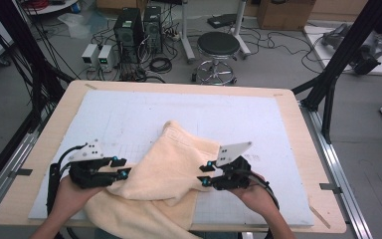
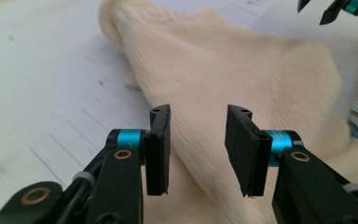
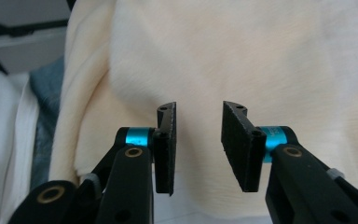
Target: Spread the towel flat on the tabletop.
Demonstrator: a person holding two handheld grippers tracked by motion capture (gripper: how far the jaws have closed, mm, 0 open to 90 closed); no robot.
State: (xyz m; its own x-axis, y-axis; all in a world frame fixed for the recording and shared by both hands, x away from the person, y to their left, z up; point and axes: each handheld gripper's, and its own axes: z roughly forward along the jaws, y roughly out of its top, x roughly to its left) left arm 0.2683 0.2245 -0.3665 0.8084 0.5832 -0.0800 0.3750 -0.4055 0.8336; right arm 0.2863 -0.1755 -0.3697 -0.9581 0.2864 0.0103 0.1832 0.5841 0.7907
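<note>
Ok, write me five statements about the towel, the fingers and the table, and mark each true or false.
1. Both grippers are open. True.
2. The left gripper is shut on the towel. False: its fingers stand apart, with nothing between them.
3. The towel hangs over the table's near edge. True.
4. The towel lies flat and smooth. False: it is rumpled and folded.
5. The right gripper is at the towel's right side. True.

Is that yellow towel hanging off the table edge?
Yes, the towel spills over the near edge of the table, between the person's arms.
</note>
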